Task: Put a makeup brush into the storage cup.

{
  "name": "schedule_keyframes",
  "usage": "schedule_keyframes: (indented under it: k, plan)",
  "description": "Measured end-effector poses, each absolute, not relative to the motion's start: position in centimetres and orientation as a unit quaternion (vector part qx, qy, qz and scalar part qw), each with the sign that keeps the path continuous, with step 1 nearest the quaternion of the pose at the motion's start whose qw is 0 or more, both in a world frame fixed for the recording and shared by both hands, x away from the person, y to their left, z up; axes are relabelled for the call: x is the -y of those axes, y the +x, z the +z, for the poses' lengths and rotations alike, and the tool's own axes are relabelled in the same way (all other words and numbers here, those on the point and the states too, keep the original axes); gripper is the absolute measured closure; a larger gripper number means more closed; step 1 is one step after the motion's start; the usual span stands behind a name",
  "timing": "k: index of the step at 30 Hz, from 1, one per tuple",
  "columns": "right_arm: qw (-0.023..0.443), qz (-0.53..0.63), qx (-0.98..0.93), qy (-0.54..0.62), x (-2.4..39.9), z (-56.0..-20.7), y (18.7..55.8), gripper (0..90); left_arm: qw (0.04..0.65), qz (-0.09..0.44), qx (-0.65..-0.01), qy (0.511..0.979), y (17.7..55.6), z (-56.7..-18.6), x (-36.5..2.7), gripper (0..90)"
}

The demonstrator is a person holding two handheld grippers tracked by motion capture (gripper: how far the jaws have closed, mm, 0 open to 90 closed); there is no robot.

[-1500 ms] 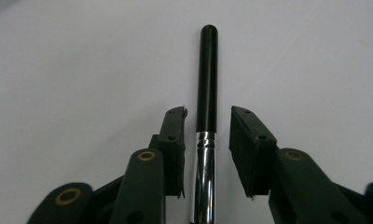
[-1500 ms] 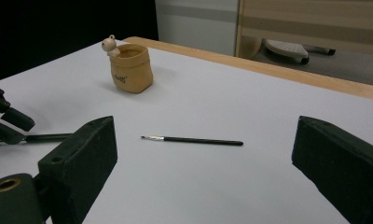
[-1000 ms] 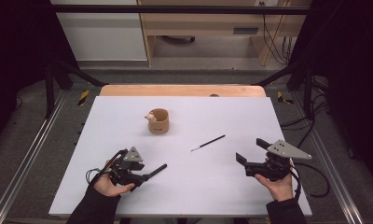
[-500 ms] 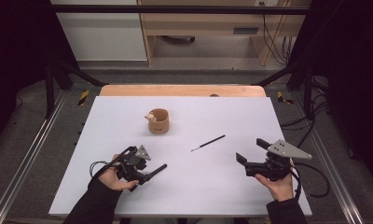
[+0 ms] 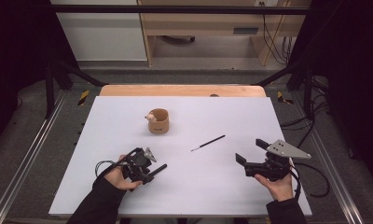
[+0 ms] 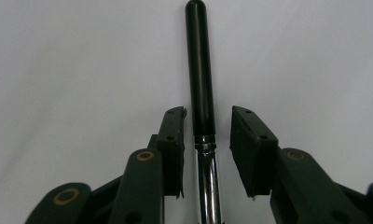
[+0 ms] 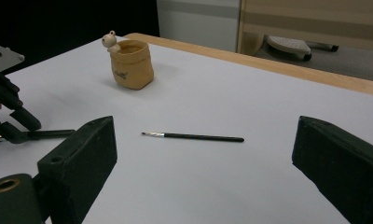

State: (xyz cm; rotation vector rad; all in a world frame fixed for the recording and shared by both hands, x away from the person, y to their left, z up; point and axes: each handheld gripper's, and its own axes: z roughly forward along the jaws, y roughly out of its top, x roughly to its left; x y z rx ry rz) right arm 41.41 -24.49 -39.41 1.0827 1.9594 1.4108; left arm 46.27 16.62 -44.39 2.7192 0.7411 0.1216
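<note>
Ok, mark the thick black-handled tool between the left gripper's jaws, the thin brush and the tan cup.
black-handled tool (image 6: 200, 70), left gripper view, on its black handle.
thin brush (image 7: 198, 137), right gripper view, mid-shaft.
tan cup (image 5: 158, 122), high view, on its front wall.

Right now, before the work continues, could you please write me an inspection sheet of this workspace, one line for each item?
Surface: white table top, flat, no spills seen.
Job's things: black brush with chrome ferrule lies flat between the left jaws; thin brush lies loose mid-table; tan pot with a small figure on its rim stands upright, apart from both.
Clutter: nothing seen.
Grippers: left gripper has just been closing around the black brush; one pad looks close, a gap shows at the other. Right gripper is open wide and holds nothing.
Cables: one cable trails from the left gripper; another loops off the right table edge.
Surroundings: dark frame, wooden furniture behind, floor cables.
</note>
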Motion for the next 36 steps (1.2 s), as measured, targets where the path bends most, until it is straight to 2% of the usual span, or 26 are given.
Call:
schedule_keyframes:
  k: [18, 36]
  plan:
    - [0.244, 0.516, -0.720, 0.395, 24.33, -39.45, 41.44, 6.9, 0.148, 0.046, -0.263, 0.952, 45.95, -44.61, -16.17, 76.7]
    - [0.242, 0.514, -0.722, 0.394, 24.35, -39.53, 41.51, 6.8, 0.153, 0.053, -0.253, 0.954, 45.77, -44.59, -16.38, 78.3]
